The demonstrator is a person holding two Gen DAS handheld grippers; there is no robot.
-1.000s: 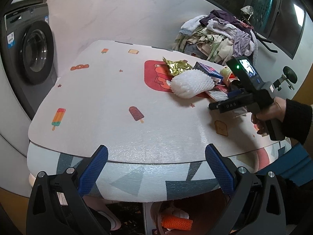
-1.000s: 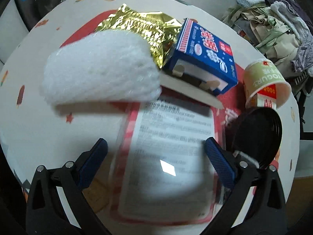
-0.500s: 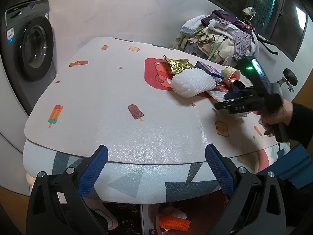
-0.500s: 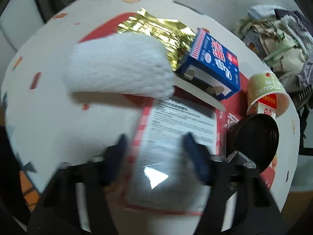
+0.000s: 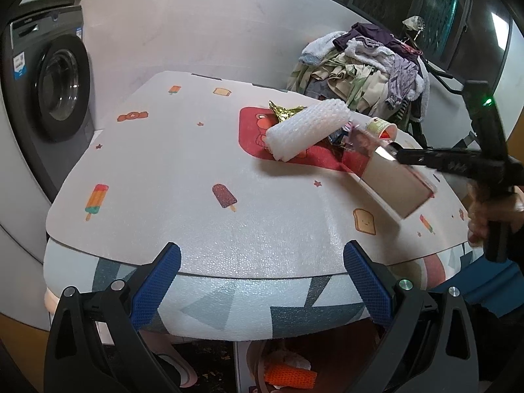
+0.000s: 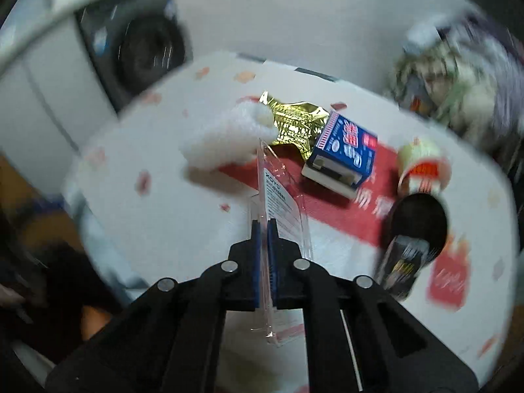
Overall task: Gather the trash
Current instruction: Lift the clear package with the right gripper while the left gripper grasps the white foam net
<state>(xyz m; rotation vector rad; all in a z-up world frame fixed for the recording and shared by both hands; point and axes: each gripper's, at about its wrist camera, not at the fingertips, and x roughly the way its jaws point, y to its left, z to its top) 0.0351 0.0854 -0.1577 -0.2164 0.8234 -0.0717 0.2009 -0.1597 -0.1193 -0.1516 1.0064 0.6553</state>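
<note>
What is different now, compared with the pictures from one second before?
The right tongs have just closed on the clear plastic package and lifted it off the table; it lay flat before. The left tongs stay open and empty. Foam roll, blue box and yogurt cup remain.

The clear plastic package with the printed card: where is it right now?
The clear plastic package is clamped in the right gripper, lifted off the table, right of the white foam roll in the left wrist view.
</note>
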